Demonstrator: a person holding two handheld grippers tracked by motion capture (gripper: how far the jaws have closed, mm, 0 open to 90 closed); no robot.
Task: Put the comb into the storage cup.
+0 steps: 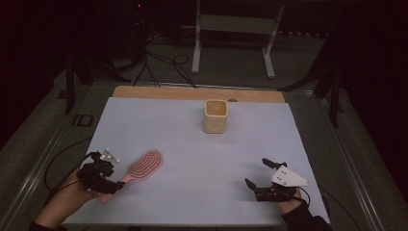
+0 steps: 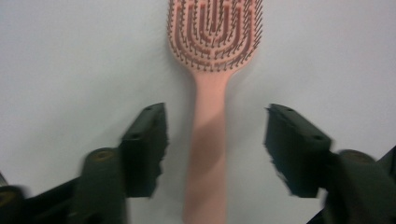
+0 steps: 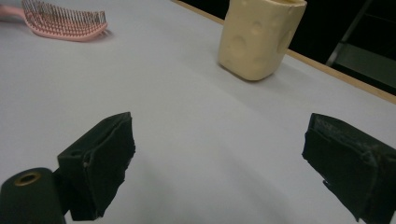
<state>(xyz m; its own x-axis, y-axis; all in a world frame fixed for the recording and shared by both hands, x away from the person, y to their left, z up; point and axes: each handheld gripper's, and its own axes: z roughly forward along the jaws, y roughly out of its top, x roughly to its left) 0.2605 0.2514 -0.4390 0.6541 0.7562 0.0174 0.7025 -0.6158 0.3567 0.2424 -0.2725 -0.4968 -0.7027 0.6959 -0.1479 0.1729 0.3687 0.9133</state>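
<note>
One brush (image 1: 144,166), head angled toward the one cup (image 1: 215,116); left gripper (image 2: 215,140) open astride its handle, right gripper (image 3: 219,158) wide, empty.

light: dim, dark surroundings | blur: near claws soft (both gripper views)

One hairbrush (image 1: 144,166), one cup (image 1: 215,116)
</note>
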